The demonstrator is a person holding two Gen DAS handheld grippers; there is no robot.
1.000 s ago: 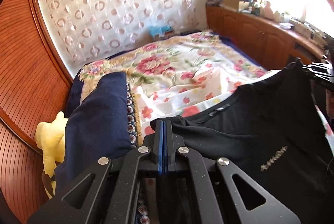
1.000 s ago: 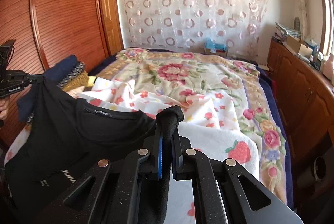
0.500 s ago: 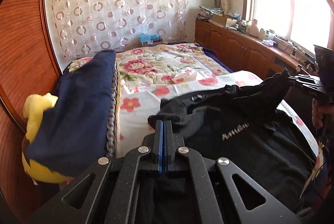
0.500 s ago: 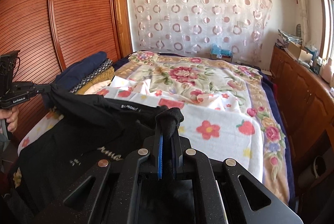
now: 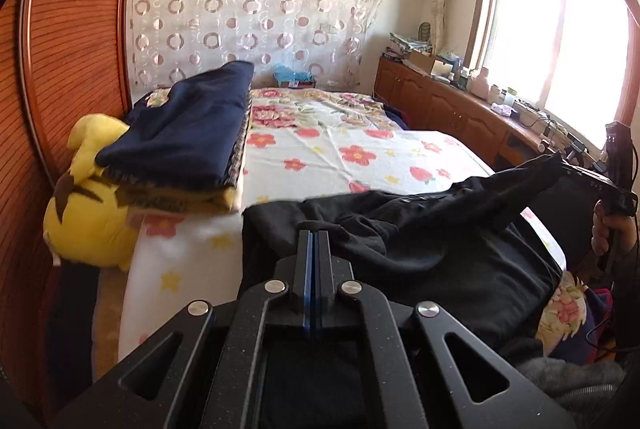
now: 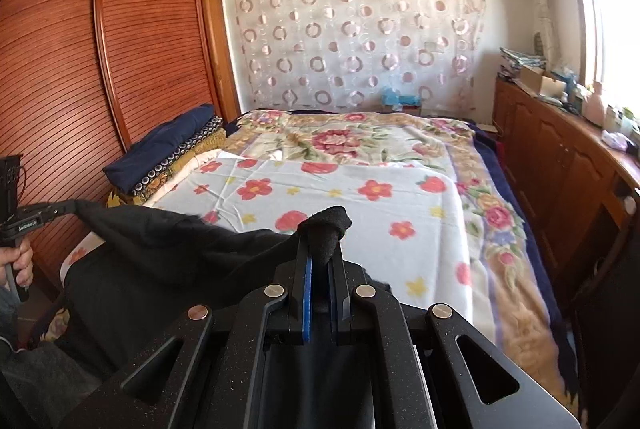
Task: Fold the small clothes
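1. Bed (image 6: pixel 420 229), white flowered sheet: black shirt (image 5: pixel 420 241) strung across its near end, between the two grippers, sagging in the middle.
2. Left gripper (image 5: pixel 314 235): jaws pressed together, pinching one shirt edge; pitched downward.
3. Right gripper (image 6: pixel 322 253): jaws clamped on a bunched shirt corner poking up past the tips; pitched downward, hand (image 5: pixel 612 233) gripping its handle.
4. Folded navy stack (image 5: pixel 188 145) and yellow plush toy (image 5: pixel 86 201) on the bed's left edge, apart from the shirt.
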